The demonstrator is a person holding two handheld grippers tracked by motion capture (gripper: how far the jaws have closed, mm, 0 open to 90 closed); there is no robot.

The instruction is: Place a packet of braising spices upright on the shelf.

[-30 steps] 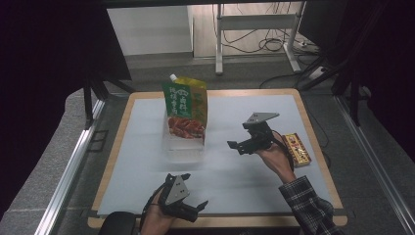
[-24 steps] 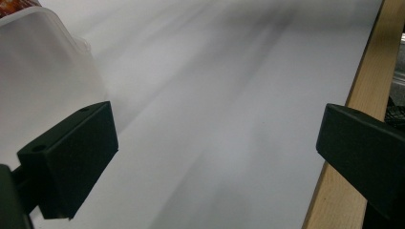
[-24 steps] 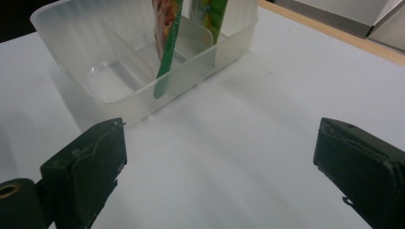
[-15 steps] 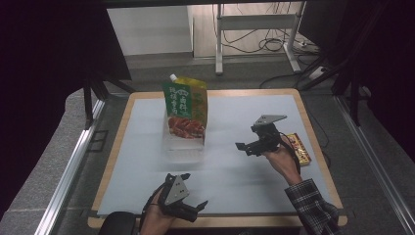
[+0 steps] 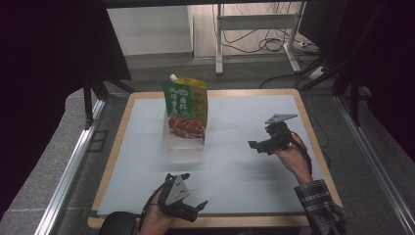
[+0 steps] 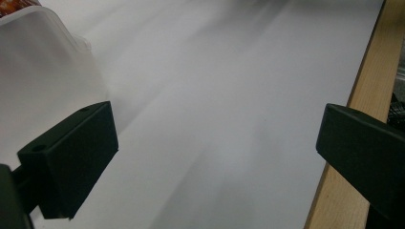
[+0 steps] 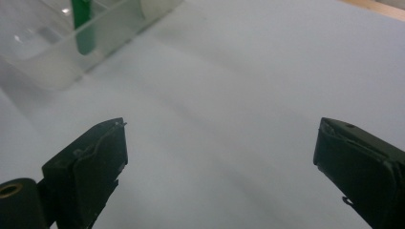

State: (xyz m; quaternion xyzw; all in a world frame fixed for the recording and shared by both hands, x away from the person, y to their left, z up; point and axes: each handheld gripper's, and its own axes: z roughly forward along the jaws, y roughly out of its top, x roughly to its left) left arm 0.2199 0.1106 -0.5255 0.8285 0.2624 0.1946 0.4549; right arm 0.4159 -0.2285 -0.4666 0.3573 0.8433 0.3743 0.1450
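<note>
On the white table top [image 5: 230, 171], a tall green pouch [image 5: 185, 108] stands up inside a clear plastic box [image 5: 182, 145]. The pouch has a small white cap at its top corner, a yellow band near the top, white writing on the green part that is too small to read, and a picture of red food lower down. The box sits in the middle of the table, a bit to the left.

The left gripper [image 5: 194, 210] is near the front edge, held in a hand, with its jaws wide apart and nothing between them. The right gripper [image 5: 256, 145] is at the right side, well away from the box. Its jaws are wide apart too and hold nothing.
</note>
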